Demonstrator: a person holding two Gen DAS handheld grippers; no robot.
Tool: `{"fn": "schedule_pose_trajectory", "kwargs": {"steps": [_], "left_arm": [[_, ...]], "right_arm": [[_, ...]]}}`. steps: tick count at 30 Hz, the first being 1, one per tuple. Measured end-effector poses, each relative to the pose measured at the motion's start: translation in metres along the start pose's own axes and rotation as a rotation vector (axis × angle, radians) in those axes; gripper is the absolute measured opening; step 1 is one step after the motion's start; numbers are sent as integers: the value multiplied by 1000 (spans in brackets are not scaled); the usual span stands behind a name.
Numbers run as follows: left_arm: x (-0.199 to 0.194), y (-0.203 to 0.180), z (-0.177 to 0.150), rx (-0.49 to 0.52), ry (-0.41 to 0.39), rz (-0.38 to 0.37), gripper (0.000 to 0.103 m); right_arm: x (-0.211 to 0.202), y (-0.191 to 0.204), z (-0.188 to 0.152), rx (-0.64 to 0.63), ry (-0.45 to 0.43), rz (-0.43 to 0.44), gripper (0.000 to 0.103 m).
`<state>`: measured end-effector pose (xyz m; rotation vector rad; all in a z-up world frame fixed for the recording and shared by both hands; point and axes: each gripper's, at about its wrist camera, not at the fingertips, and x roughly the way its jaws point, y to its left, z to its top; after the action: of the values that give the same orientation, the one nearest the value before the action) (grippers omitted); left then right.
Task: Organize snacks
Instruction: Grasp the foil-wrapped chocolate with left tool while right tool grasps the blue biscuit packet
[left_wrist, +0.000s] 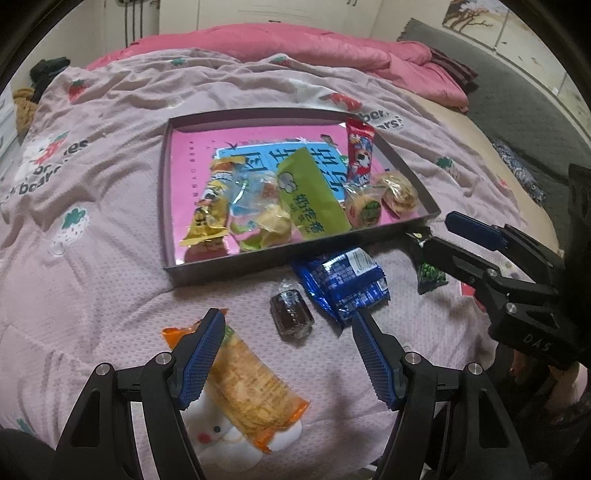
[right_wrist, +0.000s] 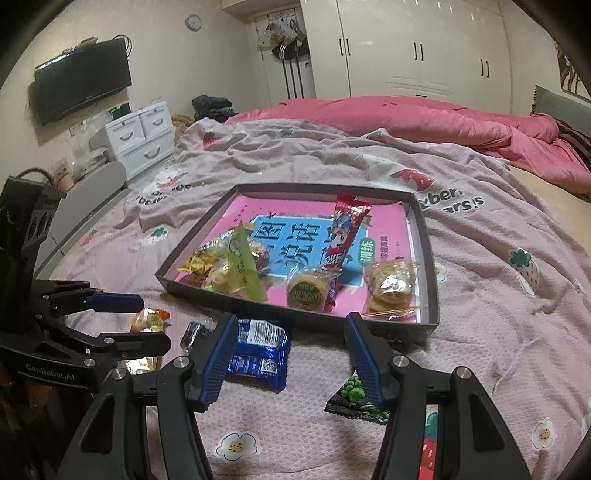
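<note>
on the bedspread before the tray (left_wrist: 229, 271), the left gripper (left_wrist: 288, 354) and right gripper (right_wrist: 290, 356) gape empty; the orange packet (left_wrist: 247, 384) and green packet (right_wrist: 352, 393) lie half hidden behind their fingers.

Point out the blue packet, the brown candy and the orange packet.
blue packet (left_wrist: 343, 284): left wrist view, middle of the wrapper.
brown candy (left_wrist: 291, 312): left wrist view, its middle.
orange packet (left_wrist: 245, 387): left wrist view, middle of the pack.

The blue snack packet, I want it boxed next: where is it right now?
The blue snack packet lies on the pink bedspread just outside the tray's near wall, between the dark wrapped candy and the green-and-black packet.
</note>
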<state>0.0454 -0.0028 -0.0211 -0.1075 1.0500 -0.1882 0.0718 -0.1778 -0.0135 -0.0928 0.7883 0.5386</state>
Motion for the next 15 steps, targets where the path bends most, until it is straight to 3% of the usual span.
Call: {"fn": "schedule_pose_trajectory", "kwargs": {"steps": [8, 15], "left_arm": [[16, 0, 3, -1, 19, 12, 73], [34, -3, 10, 16, 51, 34, 64]], "right_arm": [[18, 5, -6, -29, 78, 9, 59], [32, 9, -12, -51, 137, 11, 59]]}}
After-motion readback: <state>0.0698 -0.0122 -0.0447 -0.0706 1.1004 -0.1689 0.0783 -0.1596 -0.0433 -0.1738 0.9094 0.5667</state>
